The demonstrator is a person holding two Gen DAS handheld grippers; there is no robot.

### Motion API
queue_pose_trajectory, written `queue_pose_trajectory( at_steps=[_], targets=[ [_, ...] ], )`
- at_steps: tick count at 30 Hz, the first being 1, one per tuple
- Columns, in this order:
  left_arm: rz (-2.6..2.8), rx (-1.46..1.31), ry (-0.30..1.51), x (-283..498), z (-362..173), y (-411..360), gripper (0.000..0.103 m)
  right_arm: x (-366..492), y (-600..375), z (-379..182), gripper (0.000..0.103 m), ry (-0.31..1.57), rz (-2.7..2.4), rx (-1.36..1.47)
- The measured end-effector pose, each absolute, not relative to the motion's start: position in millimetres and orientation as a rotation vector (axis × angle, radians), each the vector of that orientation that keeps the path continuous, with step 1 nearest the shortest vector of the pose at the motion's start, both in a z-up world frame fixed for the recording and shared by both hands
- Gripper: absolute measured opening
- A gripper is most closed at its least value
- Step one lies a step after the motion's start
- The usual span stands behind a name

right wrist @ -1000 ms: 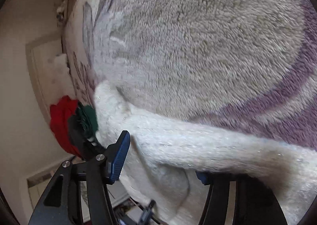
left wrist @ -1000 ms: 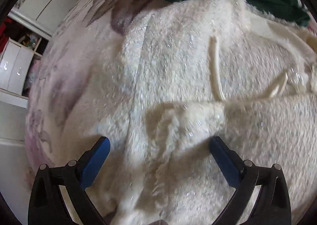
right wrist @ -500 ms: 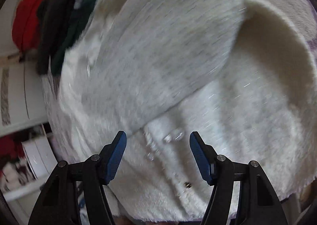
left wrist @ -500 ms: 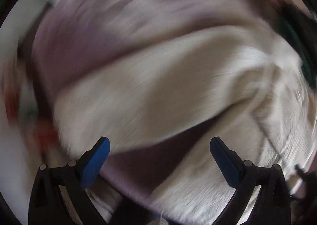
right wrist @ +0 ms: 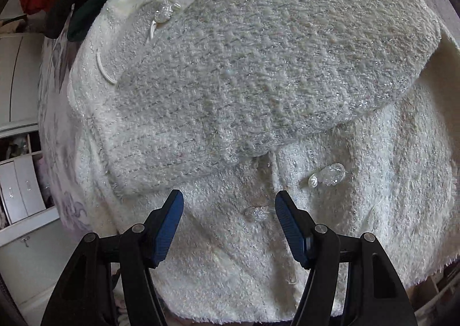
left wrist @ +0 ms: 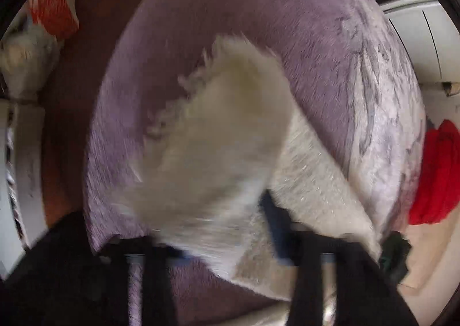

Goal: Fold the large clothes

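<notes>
Presently the purple blanket (left wrist: 258,9) carries your white fuzzy jacket (right wrist: 258,81), one sleeve folded across its front. Your left gripper (left wrist: 227,242) is closing its jaws, a blurred flap of the jacket between them. Your right gripper (right wrist: 228,219) hovers spread, empty, over the clear buttons (right wrist: 327,175).

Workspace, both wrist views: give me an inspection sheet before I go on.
Surface: bed under a purple plush blanket.
Job's things: white tweed jacket, one sleeve folded across the front; a fringed part lifted.
Clutter: red garment and dark green garment at the bed's edge.
Grippers: left gripper closing, jacket fabric between the jaws; right gripper open, above the clear buttons.
Cables: nothing seen.
Surroundings: white cabinets, drawers.
</notes>
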State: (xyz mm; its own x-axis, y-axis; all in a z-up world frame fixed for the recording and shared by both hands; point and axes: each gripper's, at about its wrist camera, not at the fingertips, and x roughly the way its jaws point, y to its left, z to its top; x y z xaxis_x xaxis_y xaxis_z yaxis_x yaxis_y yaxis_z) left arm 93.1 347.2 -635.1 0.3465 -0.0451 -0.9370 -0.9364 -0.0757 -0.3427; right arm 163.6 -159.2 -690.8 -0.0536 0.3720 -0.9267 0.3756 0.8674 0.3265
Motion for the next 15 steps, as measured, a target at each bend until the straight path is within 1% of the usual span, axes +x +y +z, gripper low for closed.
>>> queue_pose_trajectory(
  at_steps=[3, 6, 8, 9, 10, 12, 15],
  targets=[
    [0.981, -1.232, 0.979, 117.5, -618.6, 358.2, 0.014, 160.4, -151.2, -685.6, 0.068, 1.647, -0.048, 0.512],
    [0.959, -0.977, 1.01, 144.3, -595.2, 354.9, 0.012, 160.6, -126.9, -681.2, 0.068, 1.653, -0.173, 0.131],
    [0.919, -0.746, 1.001, 169.2, -567.6, 343.4, 0.012, 163.2, -107.0, -678.3, 0.078, 1.6, -0.198, -0.088],
    [0.909, -0.686, 0.998, 178.0, -560.5, 340.7, 0.012, 163.8, -99.0, -675.5, 0.087, 1.566, -0.193, -0.148],
    [0.885, -0.603, 0.982, 185.5, -546.5, 334.1, 0.012, 164.5, -91.8, -673.2, 0.09, 1.537, -0.191, -0.198],
    [0.842, -0.487, 0.963, 201.1, -525.9, 322.8, 0.011, 164.9, -83.8, -671.2, 0.09, 1.509, -0.178, -0.243],
    [0.767, -0.331, 0.92, 232.6, -490.9, 295.5, 0.011, 161.8, -83.1, -669.5, 0.09, 1.493, -0.14, -0.239]
  ],
)
